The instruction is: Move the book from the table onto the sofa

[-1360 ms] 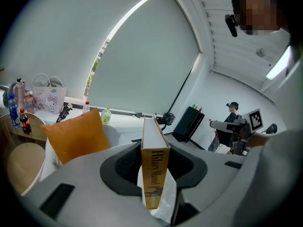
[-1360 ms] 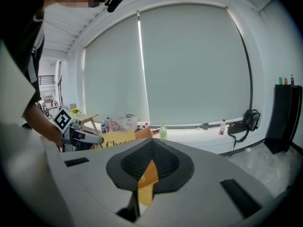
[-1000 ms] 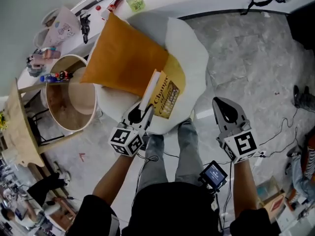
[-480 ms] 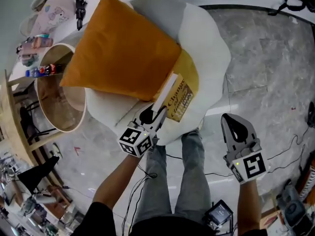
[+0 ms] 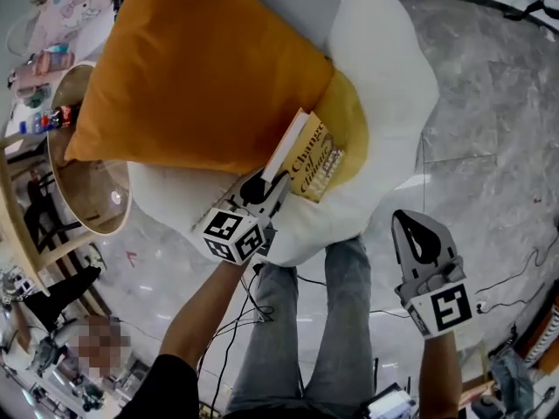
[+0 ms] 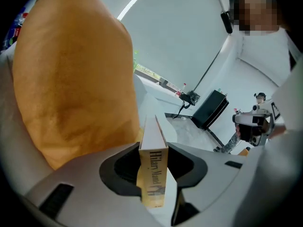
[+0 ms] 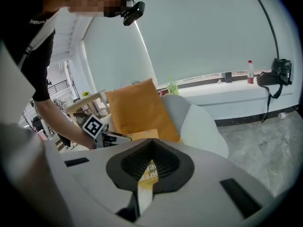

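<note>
A yellow paperback book point(image 5: 311, 159) stands on edge, spine toward me, with my left gripper point(image 5: 263, 187) shut on its spine end point(image 6: 152, 170). The book hangs low over the white sofa point(image 5: 397, 77), its far end by the lower edge of the big orange pillow point(image 5: 192, 77); whether it touches the seat I cannot tell. In the left gripper view the pillow point(image 6: 71, 79) fills the left side. My right gripper point(image 5: 416, 230) is off to the right over the floor, shut and holding nothing. From the right gripper view I see the sofa point(image 7: 201, 122), the pillow point(image 7: 137, 109) and the book point(image 7: 142, 135).
A round wooden tub-shaped table point(image 5: 87, 177) stands left of the sofa, with a cluttered wooden table point(image 5: 17, 225) beyond it. The person's legs point(image 5: 341, 321) stand at the sofa's front edge. Cables point(image 5: 515, 273) trail over the marble floor on the right.
Both grippers have come down toward the sofa. The book, still in the left gripper, now sits lower and closer to the pillow's bottom edge. The right gripper stays empty.
</note>
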{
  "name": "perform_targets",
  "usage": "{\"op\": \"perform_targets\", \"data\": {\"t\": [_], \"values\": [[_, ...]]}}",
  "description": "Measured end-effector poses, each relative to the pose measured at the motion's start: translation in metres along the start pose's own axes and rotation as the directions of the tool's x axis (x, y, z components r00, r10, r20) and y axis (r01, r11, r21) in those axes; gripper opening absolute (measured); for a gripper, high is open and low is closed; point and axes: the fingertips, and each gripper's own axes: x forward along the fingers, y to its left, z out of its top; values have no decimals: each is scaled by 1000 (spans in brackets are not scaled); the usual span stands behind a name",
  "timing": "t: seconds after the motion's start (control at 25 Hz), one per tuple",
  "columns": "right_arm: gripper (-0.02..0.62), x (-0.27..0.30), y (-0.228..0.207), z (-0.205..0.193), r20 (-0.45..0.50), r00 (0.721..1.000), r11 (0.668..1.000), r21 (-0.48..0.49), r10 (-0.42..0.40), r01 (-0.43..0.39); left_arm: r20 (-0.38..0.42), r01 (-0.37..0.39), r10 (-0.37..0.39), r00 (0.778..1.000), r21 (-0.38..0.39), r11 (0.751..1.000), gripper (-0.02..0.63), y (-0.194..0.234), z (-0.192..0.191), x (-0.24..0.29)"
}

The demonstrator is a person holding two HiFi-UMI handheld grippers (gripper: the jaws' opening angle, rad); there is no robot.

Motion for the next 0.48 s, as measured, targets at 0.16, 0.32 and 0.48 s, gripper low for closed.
{"op": "perform_targets", "data": {"t": [0.16, 0.32, 0.48], "values": [[6, 14, -1, 13, 46, 999, 1000, 3, -16, 16, -105, -128, 131, 986, 37, 991, 196, 39, -18, -5], [6, 13, 8, 16, 25, 1000, 1000, 6, 1, -2, -171, -244, 264, 949, 129, 961, 237, 63, -28, -16], [6, 6, 14, 27, 18, 1000, 1000, -5, 6, -6, -163, -272, 302, 939, 181, 945, 236, 63, -18, -24]]}}
